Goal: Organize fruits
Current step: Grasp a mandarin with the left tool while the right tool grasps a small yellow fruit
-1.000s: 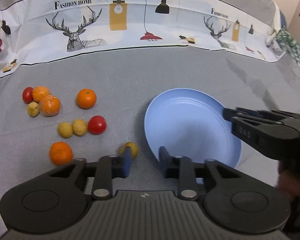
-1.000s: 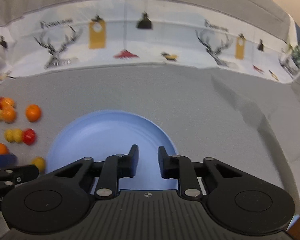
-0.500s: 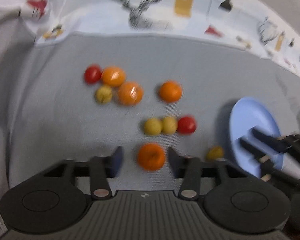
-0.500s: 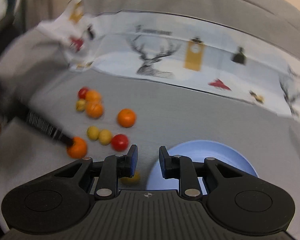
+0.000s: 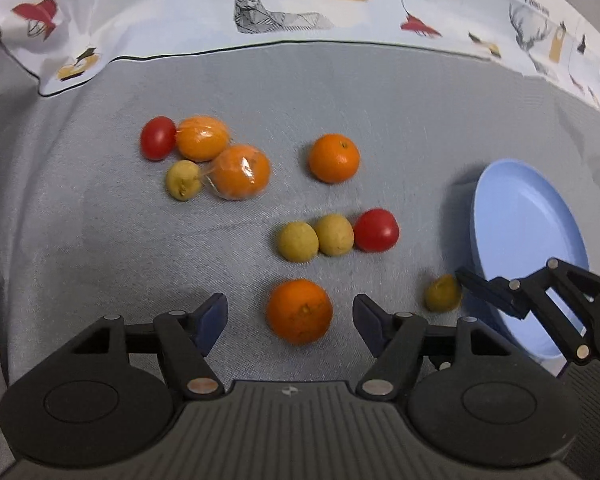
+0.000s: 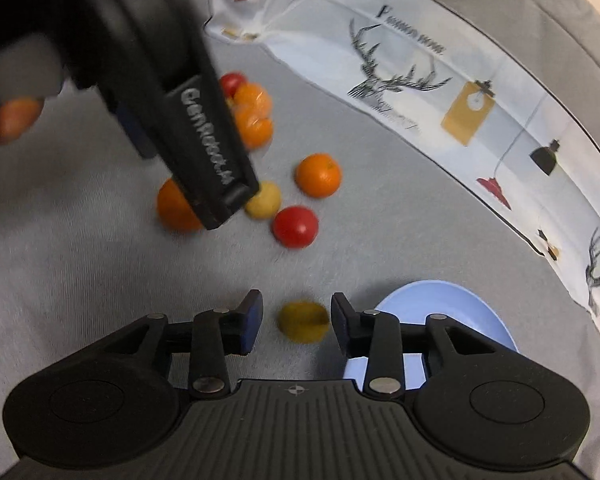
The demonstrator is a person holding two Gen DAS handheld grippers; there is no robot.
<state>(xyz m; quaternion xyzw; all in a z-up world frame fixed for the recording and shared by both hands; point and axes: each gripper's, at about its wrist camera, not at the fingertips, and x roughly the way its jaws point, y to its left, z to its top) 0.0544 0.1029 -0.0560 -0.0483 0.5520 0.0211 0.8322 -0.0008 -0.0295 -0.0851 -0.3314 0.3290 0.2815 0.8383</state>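
Orange fruit (image 5: 299,311): we straddle it, left gripper (image 5: 291,316) spread wide
Right gripper (image 6: 296,320): spread around yellow fruit (image 6: 303,321)
Cloth print (image 6: 414,43): unreadable to us

You have four oranges (image 5: 299,311) on the tabletop (image 5: 80,240), two of them wrapped in clear film. You have two red tomatoes (image 5: 376,230) and four small yellow fruits (image 5: 298,241). You have one blue plate (image 5: 528,236) at the right. That makes ten fruits, all off the plate.
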